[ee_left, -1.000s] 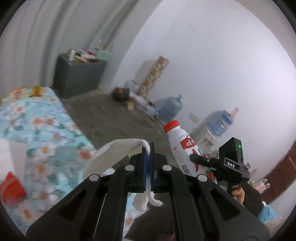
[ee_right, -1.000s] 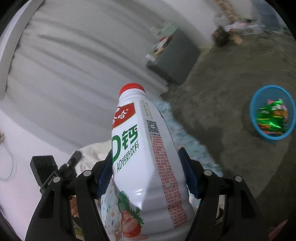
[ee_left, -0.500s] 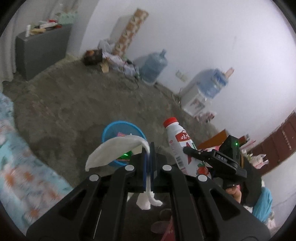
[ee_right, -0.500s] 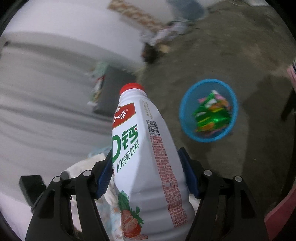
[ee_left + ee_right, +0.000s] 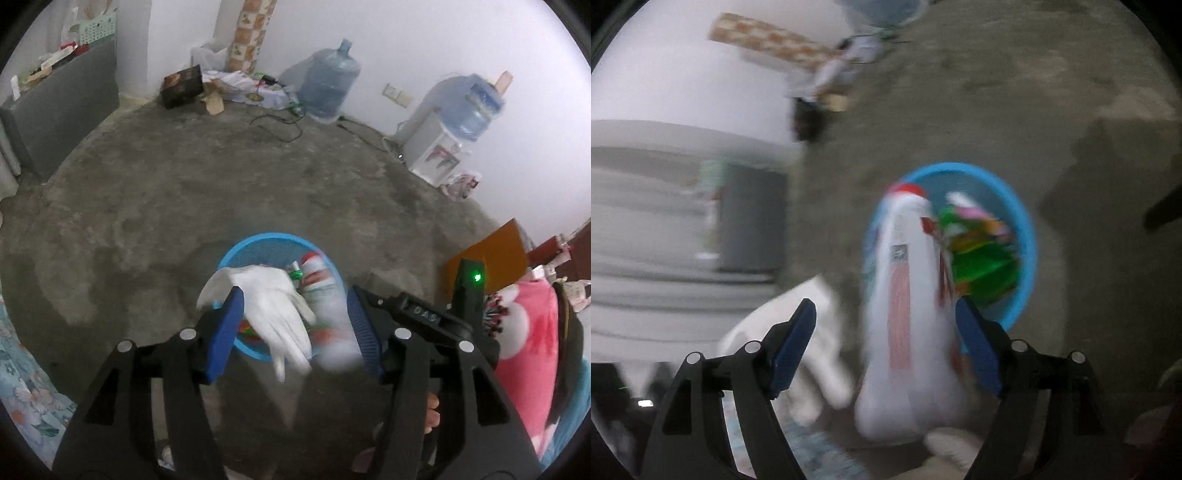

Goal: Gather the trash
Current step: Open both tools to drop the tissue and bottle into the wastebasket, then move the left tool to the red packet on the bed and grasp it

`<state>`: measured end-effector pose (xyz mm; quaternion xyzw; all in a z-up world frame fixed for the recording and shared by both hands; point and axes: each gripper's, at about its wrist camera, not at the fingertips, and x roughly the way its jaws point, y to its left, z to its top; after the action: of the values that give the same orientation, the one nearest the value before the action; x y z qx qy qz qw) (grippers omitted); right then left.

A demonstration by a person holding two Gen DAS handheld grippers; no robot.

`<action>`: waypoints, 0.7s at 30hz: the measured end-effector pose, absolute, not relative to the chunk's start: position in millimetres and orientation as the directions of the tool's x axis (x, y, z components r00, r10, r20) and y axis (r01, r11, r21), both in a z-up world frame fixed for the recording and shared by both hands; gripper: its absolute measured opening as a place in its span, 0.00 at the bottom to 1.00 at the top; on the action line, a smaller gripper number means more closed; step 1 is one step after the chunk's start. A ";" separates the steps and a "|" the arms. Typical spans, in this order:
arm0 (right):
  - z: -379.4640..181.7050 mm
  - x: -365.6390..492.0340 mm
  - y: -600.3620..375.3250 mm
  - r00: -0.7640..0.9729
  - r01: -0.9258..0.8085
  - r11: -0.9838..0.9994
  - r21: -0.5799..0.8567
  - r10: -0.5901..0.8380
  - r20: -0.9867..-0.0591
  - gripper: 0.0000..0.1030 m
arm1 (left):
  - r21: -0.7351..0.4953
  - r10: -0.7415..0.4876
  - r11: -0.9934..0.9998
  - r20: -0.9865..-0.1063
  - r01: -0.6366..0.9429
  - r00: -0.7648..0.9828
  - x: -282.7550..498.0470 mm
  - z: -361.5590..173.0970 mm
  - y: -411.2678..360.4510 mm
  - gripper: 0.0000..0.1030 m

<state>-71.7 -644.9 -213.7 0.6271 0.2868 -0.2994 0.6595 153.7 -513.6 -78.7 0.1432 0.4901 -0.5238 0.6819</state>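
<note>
In the left wrist view my left gripper [image 5: 295, 317] is open above a blue basket [image 5: 240, 251] on the floor. A white tissue [image 5: 273, 306] hangs loose between the jaws, over the basket. In the right wrist view my right gripper [image 5: 886, 332] is open. The white milk bottle with a red cap [image 5: 905, 306] is blurred between the jaws, free of them, cap toward the blue basket [image 5: 1023, 221], which holds green wrappers [image 5: 982, 258]. The bottle also shows blurred in the left wrist view [image 5: 328, 317] at the basket.
Bare concrete floor surrounds the basket. A grey cabinet [image 5: 62, 110] stands at the left, water jugs [image 5: 328, 88] and a dispenser [image 5: 443, 147] along the far wall. A floral cloth [image 5: 22, 387] lies at the lower left. A pink cloth [image 5: 524, 339] is at the right.
Both grippers have moved over the basket and opened. The tissue and the bottle have been let go and are dropping toward the basket.
</note>
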 end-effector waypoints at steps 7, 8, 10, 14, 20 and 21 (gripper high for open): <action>-208.2 -93.3 -619.8 0.666 0.745 0.109 0.658 -0.069 -0.742 0.74 | -0.387 -0.624 0.382 -0.778 0.839 -0.075 155.2 -70.3 -473.8 0.55; -201.3 -94.4 -615.5 0.669 0.742 0.128 0.659 -0.072 -0.740 0.74 | -0.391 -0.629 0.377 -0.773 0.840 -0.078 153.0 -64.9 -467.3 0.55; -183.1 -92.8 -606.1 0.666 0.742 0.189 0.643 -0.091 -0.741 0.74 | -0.395 -0.659 0.350 -0.749 0.850 -0.077 146.4 -44.1 -442.6 0.55; -142.0 -80.3 -590.5 0.670 0.730 0.308 0.610 -0.146 -0.728 0.74 | -0.339 -0.700 0.317 -0.714 0.886 -0.023 132.4 -5.9 -401.9 0.59; -78.5 -59.4 -547.3 0.724 0.653 0.473 0.592 -0.158 -0.672 0.74 | -0.302 -0.731 0.380 -0.677 0.874 0.084 126.2 43.6 -301.2 0.63; -65.4 -53.1 -536.6 0.727 0.639 0.510 0.576 -0.157 -0.668 0.74 | -0.289 -0.727 0.409 -0.676 0.866 0.118 126.2 49.1 -281.1 0.65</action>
<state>-53.1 -536.6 -65.4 0.4317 0.2792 -0.2417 0.8230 126.2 -281.1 49.1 0.0882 0.3915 -0.5363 0.7425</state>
